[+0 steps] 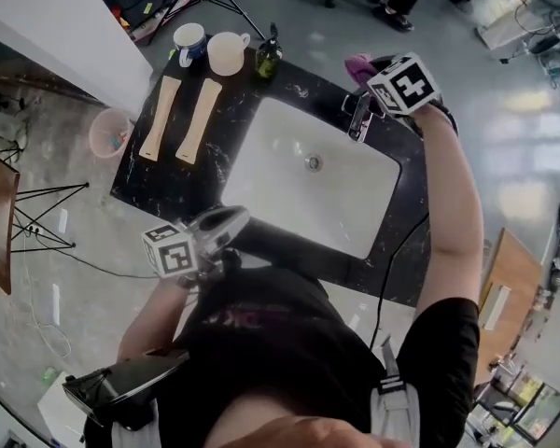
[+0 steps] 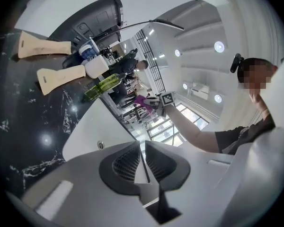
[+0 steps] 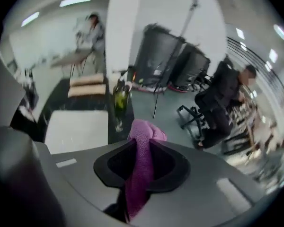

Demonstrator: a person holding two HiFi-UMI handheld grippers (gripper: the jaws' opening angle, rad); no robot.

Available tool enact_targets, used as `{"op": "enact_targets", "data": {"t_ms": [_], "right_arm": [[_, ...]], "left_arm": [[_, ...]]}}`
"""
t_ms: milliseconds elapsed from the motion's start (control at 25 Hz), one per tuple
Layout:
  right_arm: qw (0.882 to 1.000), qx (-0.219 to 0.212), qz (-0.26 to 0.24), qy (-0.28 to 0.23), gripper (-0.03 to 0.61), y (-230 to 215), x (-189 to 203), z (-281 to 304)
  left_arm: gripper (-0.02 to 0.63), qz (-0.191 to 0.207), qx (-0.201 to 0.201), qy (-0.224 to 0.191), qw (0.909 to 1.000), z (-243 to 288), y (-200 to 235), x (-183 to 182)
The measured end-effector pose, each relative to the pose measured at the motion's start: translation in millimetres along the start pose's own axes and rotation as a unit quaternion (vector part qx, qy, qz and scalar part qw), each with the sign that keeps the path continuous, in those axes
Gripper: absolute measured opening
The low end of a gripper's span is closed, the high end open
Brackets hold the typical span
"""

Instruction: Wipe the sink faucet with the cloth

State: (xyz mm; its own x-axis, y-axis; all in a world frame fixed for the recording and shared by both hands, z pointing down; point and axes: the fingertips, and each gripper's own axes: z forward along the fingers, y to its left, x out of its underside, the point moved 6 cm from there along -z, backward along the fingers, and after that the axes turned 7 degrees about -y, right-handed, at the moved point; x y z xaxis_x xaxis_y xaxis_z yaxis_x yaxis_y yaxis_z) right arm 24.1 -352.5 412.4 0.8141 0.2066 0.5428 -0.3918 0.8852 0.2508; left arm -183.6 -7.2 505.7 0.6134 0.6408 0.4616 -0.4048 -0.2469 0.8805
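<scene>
one cloth [image 3: 143,167], purple and fuzzy, is pinched in the right claw [image 3: 142,143]; the two jaws press on it from both sides, with a wad bulging past the tips and the rest hanging back between them. from the head view that claw, with the cloth, sits at the back rim of the sink by the one chrome faucet [image 1: 358,119]; i can't tell whether the cloth touches the faucet.

the left claw [image 2: 142,148] has its jaws pressed together with nothing between them, and it hovers at the near edge of the sink, well apart from the faucet.

there is one white rectangular sink [image 1: 280,138] set into a black marbled tabletop [image 1: 149,180], with a round drain [image 1: 312,163] in the middle of the basin.

left of the sink lie two wooden paddles [image 1: 159,118], side by side and parallel, just apart. behind them stand two mugs: a blue and white mug [image 1: 189,41] and a cream mug [image 1: 227,52], nearly touching each other. what is in the mugs i can't make out. just beside the cream mug stands one green pump bottle [image 1: 268,57].

on the floor, left of the tabletop, is one pink bin [image 1: 105,131] with a few small scraps in it, too small to name.
</scene>
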Motion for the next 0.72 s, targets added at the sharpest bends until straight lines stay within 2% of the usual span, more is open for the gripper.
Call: {"op": "enact_targets", "data": {"t_ms": [40,80,120,200,240,280,360,440,640,720], "right_arm": [[0.995,-0.013,-0.078,0.068,0.08,14.0,-3.3,17.5],[0.979,-0.025,-0.144,0.142,0.081,24.5,-1.0,33.3],[0.954,-0.031,-0.204,0.217,0.08,30.3,4.1,46.5],[0.89,-0.038,-0.303,0.338,0.081,36.4,13.3,67.9],[0.861,-0.047,-0.332,0.381,0.081,39.8,18.2,78.4],[0.838,-0.058,-0.346,0.417,0.081,43.4,24.0,89.1],[0.805,-0.08,-0.349,0.473,0.08,51.4,37.3,108.6],[0.785,-0.103,-0.341,0.506,0.08,62.5,52.2,127.0],[0.764,-0.128,-0.345,0.53,0.081,76.1,85.3,169.9],[0.762,-0.132,-0.34,0.535,0.081,75.3,85.4,172.0]], "left_arm": [[0.031,-0.001,-0.001,-0.004,1.0,-4.0,2.0,-1.0],[0.031,-0.002,-0.002,-0.008,1.0,-8.3,4.1,-2.3],[0.031,-0.005,-0.004,-0.013,0.9999,-12.6,6.4,-3.7],[0.031,-0.011,-0.007,-0.023,0.9997,-21.5,11.0,-5.6],[0.031,-0.013,-0.008,-0.027,0.9995,-25.8,13.2,-6.1],[0.031,-0.015,-0.01,-0.03,0.9994,-30.1,15.2,-6.4],[0.031,-0.019,-0.017,-0.036,0.999,-38.9,18.6,-6.7],[0.031,-0.023,-0.024,-0.044,0.9985,-47.4,21.2,-6.6],[0.031,-0.034,-0.035,-0.061,0.9969,-61.1,30.2,-4.5],[0.031,-0.037,-0.037,-0.064,0.9966,-62.6,33.0,-3.5]]}}
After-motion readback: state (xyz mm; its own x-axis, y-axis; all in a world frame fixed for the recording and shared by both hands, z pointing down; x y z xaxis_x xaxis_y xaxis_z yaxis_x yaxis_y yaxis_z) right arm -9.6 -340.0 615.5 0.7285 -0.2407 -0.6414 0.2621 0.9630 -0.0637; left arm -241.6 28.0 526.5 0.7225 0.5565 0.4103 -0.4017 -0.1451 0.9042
